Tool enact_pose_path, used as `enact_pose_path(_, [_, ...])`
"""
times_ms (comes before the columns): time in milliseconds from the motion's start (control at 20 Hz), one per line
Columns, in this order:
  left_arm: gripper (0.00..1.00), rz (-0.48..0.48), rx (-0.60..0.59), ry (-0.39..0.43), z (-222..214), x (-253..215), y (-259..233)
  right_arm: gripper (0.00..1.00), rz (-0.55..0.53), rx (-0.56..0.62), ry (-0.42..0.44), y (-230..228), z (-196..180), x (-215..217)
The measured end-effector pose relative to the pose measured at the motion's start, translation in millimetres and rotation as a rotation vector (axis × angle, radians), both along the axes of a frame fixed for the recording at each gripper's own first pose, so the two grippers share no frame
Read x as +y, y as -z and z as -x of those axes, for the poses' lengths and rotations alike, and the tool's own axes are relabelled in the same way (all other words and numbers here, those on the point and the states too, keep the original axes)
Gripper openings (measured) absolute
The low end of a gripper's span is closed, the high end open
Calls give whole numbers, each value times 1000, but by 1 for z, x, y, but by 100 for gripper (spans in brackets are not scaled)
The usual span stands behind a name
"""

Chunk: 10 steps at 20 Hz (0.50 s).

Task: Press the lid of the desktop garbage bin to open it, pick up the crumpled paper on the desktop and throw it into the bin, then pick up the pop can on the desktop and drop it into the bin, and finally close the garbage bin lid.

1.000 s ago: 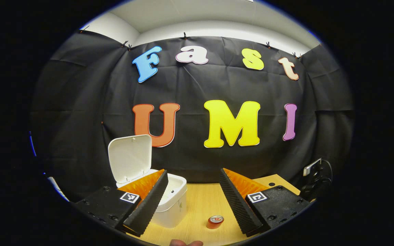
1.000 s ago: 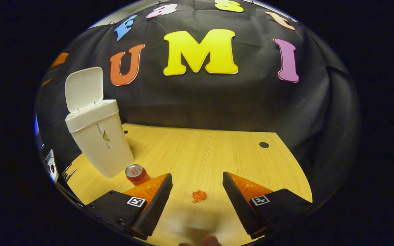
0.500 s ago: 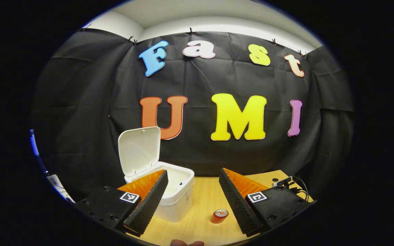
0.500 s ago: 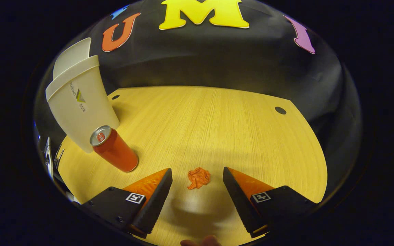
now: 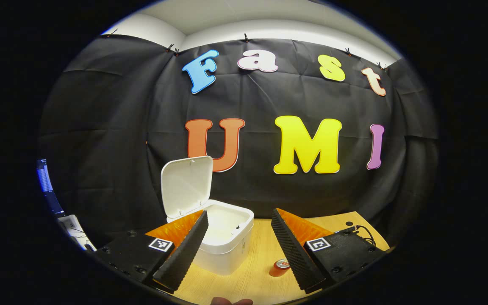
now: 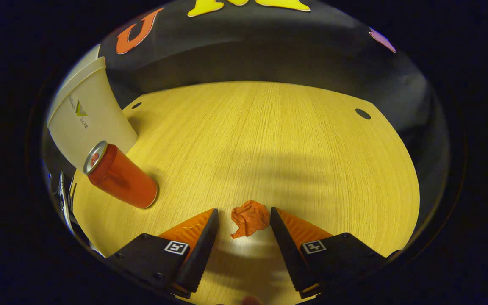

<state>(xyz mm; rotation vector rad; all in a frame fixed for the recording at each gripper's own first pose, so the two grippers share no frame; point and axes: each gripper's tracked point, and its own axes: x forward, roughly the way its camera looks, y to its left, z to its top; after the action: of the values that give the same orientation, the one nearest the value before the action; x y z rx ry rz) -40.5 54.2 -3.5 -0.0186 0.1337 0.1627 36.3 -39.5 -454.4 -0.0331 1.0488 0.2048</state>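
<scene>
Left gripper view: from left to right, the white garbage bin (image 5: 226, 250) stands on the wooden desktop (image 5: 252, 271) with its lid (image 5: 186, 186) hinged up and the inside bare as far as shows. Just right of it stands the red pop can (image 5: 278, 268), partly hidden behind one finger. The left gripper (image 5: 239, 250) hangs above them, spread wide and holding nothing.

Right gripper view: at far left the bin leans in the fisheye, the can upright just in front of it, possibly touching, though the distortion makes that hard to judge. Near the bottom centre, the orange crumpled paper (image 6: 249, 218) lies on the desktop between the fingers of the right gripper (image 6: 244, 237), which stand apart, close either side without pressing it.
</scene>
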Motion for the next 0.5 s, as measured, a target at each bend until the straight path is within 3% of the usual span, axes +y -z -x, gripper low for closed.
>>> enact_pose_path(150, [98, 10, 5, -12, 1, 5, 2, 80, 39, -13, -7, 5, -7, -5])
enact_pose_path(250, [98, 9, 7, -17, 0, 5, 3, 59, 42, -13, 9, 5, -6, -6])
enact_pose_path(300, [98, 9, 4, -18, 1, 6, 3, 55, 38, -14, 15, 5, -7, -5])
enact_pose_path(500, [98, 12, 1, -16, -1, 7, 2, 55, 66, -32, 12, 3, -10, -13])
